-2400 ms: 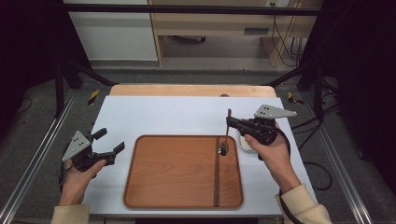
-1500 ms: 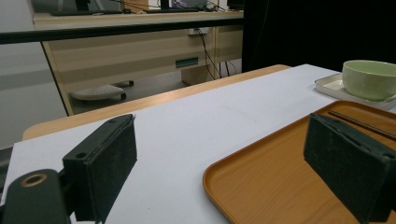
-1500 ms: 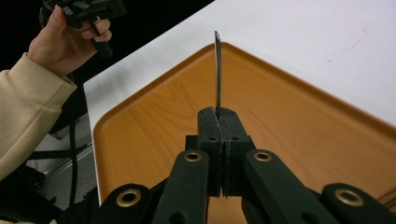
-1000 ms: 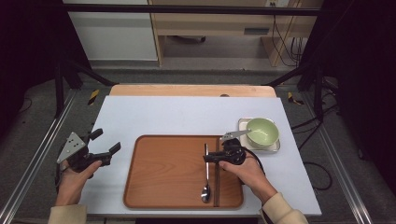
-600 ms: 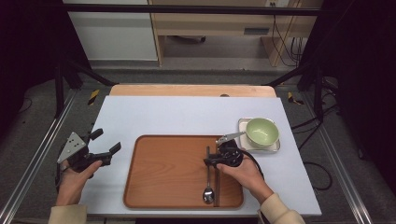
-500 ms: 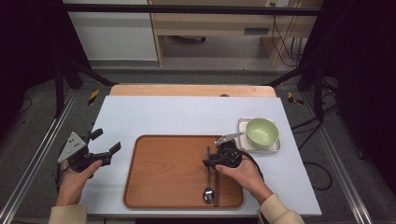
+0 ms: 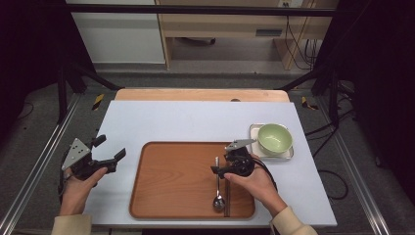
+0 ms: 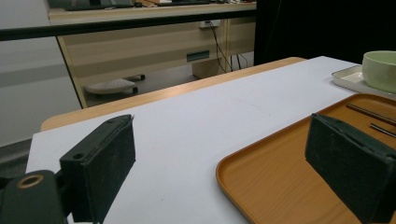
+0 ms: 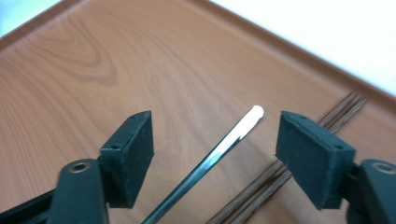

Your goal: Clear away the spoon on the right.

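Wooden tray [image 7: 176,181] carries the spoon [image 7: 218,188] beside chopsticks [image 7: 226,198]; right gripper [image 7: 219,170] straddles its handle, jaws spread, likely to free it. Left gripper [image 7: 108,149] waits spread over the surface [image 7: 195,122].

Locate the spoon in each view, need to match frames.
High view: spoon lies on the wooden tray, right of middle, bowl end nearest the person, beside the chopsticks.
Left gripper view: thin dark rods at the right edge; can't tell if one is the spoon.
Right gripper view: handle runs between the open jaws.
Shared landmark: the tray.
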